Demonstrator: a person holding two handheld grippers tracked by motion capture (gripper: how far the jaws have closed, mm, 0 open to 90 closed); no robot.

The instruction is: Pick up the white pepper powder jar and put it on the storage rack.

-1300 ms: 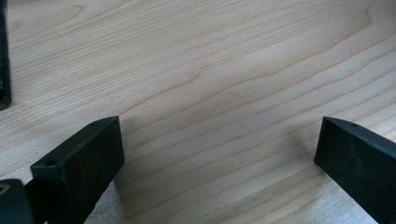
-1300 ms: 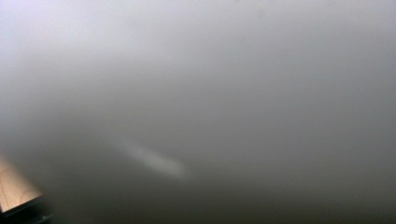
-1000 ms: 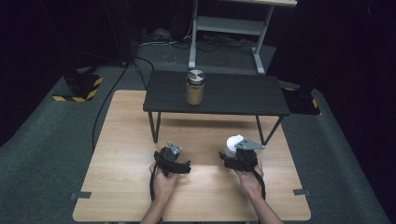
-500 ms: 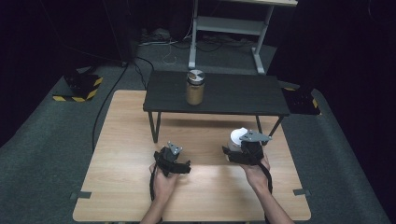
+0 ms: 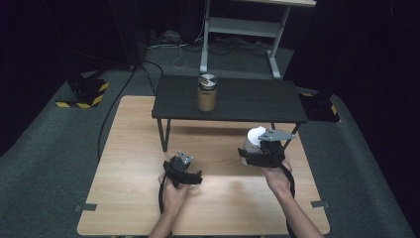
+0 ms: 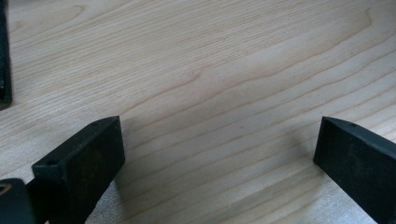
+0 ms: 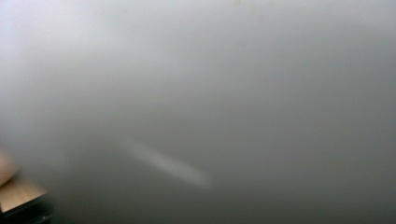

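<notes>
My right gripper is shut on a white round container and holds it lifted above the right half of the wooden table. In the right gripper view the white container sits so close that it is a pale blur, and the jaws themselves are hidden. My left gripper rests low over the middle of the wooden table. Its black fingers stand wide apart in the left gripper view, with bare wood between them.
A low black table stands across the far half of the wooden table, and a tan jar with a metal lid sits on it. Dark carpet, cables and a yellow-black striped block surround the table.
My right gripper has risen with the white container and drifted slightly to the right. The left gripper has kept still.
</notes>
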